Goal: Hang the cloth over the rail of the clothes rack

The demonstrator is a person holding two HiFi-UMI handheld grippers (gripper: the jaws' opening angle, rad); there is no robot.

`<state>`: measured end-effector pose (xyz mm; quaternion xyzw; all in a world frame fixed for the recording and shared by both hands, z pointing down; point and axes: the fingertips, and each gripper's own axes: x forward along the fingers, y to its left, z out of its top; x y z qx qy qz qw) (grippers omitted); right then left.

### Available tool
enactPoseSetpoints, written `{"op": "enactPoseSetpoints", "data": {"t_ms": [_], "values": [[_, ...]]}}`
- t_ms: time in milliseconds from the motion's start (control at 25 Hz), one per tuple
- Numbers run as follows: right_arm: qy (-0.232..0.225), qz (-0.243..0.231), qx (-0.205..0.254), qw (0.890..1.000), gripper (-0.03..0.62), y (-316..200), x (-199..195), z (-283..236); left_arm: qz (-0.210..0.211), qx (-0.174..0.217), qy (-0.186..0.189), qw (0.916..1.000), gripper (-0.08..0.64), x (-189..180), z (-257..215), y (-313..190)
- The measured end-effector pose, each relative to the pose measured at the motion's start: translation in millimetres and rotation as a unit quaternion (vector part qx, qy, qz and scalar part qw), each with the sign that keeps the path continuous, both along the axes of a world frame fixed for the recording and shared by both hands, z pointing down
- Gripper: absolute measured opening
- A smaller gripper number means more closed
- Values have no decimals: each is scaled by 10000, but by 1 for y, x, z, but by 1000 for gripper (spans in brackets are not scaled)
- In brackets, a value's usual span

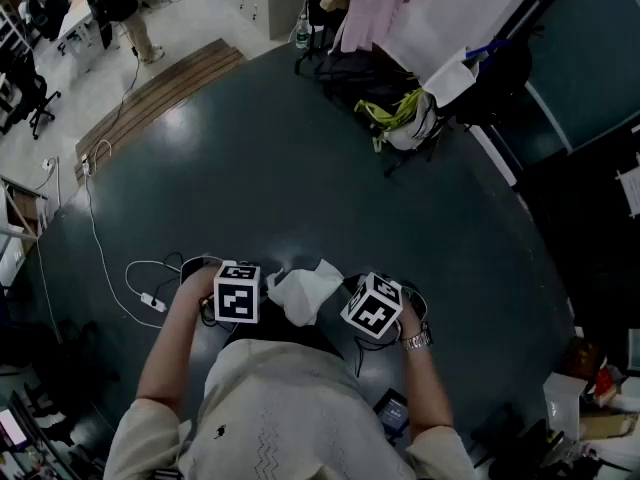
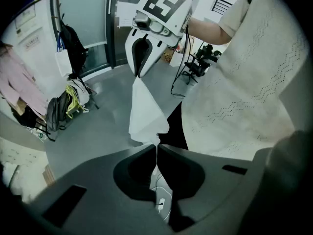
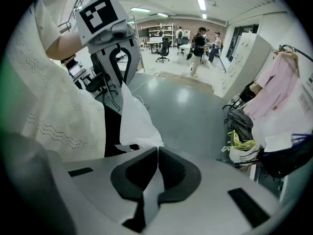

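Observation:
A white cloth (image 1: 305,293) hangs stretched between my two grippers, just in front of the person's chest. My left gripper (image 2: 157,148) is shut on one corner of the cloth (image 2: 144,111). My right gripper (image 3: 157,153) is shut on the opposite end of the cloth (image 3: 133,121). Each gripper view shows the other gripper pinching the far end: the right one (image 2: 139,65) and the left one (image 3: 119,70). In the head view the marker cubes flank the cloth, left gripper (image 1: 262,290) and right gripper (image 1: 345,300). The clothes rack (image 3: 292,50) with a pink garment (image 3: 276,82) stands far off.
The rack with pink clothes (image 1: 372,3) is at the top of the head view, with dark bags and a yellow-green bag (image 1: 400,113) on the floor below it. A white cable (image 1: 140,288) lies at the left. People stand far back (image 3: 199,48). A wooden strip (image 1: 160,88) crosses the floor.

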<state>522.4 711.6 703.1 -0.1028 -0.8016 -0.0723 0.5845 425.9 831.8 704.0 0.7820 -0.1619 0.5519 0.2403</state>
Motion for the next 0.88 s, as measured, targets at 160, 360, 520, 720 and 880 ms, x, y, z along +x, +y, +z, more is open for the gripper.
{"op": "enactPoseSetpoints", "data": {"t_ms": [160,360,520,720,880], "values": [[-2,102,71,9999,21,-9,-16,-14,63,130,-184,9997,17,-39,-8,-7],[128,357,246,9990,21,-45,-65,-23,56,265,-296,9992,17,-126,-10,-34],[204,828,260,9960,21,-79,-126,-22,283,299,-217,9989,17,-197,-6,-62],[262,1449,316,9886,21,-111,-196,-33,762,359,-156,9963,17,-285,-11,-102],[303,1753,422,9831,21,-137,-238,-36,1181,454,-230,9917,17,-337,-15,-148]]}}
